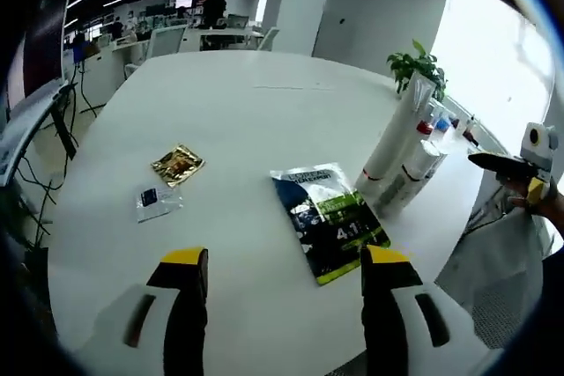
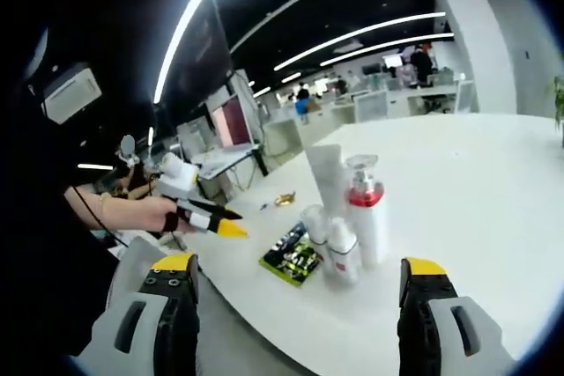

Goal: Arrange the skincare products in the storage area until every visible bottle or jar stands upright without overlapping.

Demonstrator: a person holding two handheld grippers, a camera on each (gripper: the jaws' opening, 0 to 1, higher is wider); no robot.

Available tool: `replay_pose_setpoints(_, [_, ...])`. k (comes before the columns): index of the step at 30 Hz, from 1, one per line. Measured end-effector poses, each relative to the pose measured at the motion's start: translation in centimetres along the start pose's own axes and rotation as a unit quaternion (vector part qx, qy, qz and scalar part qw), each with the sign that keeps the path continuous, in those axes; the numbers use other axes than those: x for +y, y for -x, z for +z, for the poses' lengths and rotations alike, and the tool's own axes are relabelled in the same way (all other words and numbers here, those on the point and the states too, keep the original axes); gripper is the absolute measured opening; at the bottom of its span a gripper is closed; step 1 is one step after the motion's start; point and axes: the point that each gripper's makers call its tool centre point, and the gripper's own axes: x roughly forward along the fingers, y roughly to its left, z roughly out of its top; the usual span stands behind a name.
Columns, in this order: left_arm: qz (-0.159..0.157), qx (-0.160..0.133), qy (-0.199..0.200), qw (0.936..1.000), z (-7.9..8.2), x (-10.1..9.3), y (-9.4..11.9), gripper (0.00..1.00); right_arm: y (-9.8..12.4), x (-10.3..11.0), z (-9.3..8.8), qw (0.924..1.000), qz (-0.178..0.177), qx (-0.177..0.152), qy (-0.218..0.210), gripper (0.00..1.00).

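Left gripper hangs above the white table with jaws spread, holding nothing; right gripper likewise spread and empty. Bottles stand clustered upright near the table edge, just beside a flat dark-and-green packet. A gold sachet and a clear sachet lie well apart from them.

Ahead of the left fingertips on the white round table lie a gold foil sachet and a clear sachet, a dark-and-green printed packet lies nearer the right fingertip, and a potted plant stands far beyond.
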Motion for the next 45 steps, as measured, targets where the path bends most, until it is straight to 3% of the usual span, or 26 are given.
replay_pose_setpoints(6, [-0.016, -0.031, -0.012, 0.9993, 0.4, -1.2, 1.9, 0.76, 0.5, -0.3, 0.1, 1.0, -0.004, 0.001, 0.002, 0.99])
replay_pose_setpoints(13, [-0.025, -0.036, -0.008, 0.999, -0.4, -1.3, 3.2, 0.87, 0.8, -0.4, 0.1, 1.0, -0.006, 0.0, -0.002, 0.99])
replay_pose_setpoints(21, [-0.031, -0.051, 0.016, 0.9981, 0.6, -1.1, 4.8, 0.95, 0.9, -0.1, -0.1, 1.0, -0.004, 0.005, 0.002, 0.99])
replay_pose_setpoints(25, [-0.03, -0.062, 0.008, 0.9976, 0.7, -1.4, 5.4, 0.99, 1.0, 0.1, 0.0, 0.9999, -0.006, 0.0, 0.011, 0.99])
replay_pose_setpoints(36, [-0.033, -0.09, 0.008, 0.9954, 0.1, -3.3, 7.0, 0.99, 1.7, -0.1, 0.0, 0.9993, -0.025, -0.016, 0.025, 0.99])
replay_pose_setpoints(45, [-0.034, -0.083, 0.016, 0.9958, -0.3, -3.3, 6.8, 0.99, 1.7, -0.7, -0.1, 0.9989, -0.027, -0.025, 0.027, 0.99])
